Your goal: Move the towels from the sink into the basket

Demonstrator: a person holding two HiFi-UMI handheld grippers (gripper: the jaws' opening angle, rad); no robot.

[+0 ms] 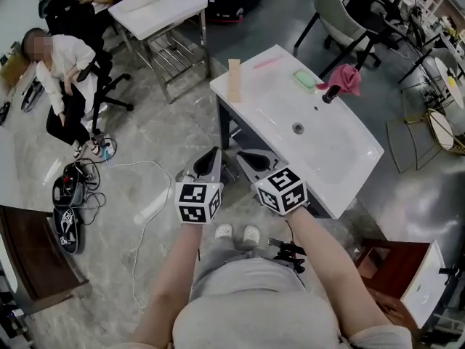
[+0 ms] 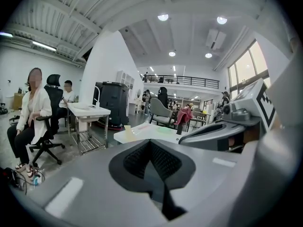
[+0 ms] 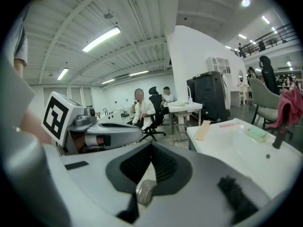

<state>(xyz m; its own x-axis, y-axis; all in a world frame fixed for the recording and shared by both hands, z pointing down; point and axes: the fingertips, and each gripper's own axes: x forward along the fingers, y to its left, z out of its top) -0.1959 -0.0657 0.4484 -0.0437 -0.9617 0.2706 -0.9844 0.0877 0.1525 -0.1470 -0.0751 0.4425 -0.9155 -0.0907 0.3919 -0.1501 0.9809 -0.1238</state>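
— Polished grey floor is spreading under everything. What are the claws doing?
— The left claw (image 1: 211, 158) and the right claw (image 1: 249, 162) are hovering side by side, both clenched on nothing.
— And the towel?
— Just beyond the right claw the white sink (image 1: 349, 155) is standing. Farther off to its right, a pink towel (image 1: 347, 78) is bunching by the dark tap (image 1: 330, 93).
— Handling?
— I'm judging it light, soft and limp, so I'm suggesting pinching a raised fold. No basket is showing.

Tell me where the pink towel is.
In the head view, the pink towel sits upper right, at the white sink's far edge, beside the dark faucet and a green pad.
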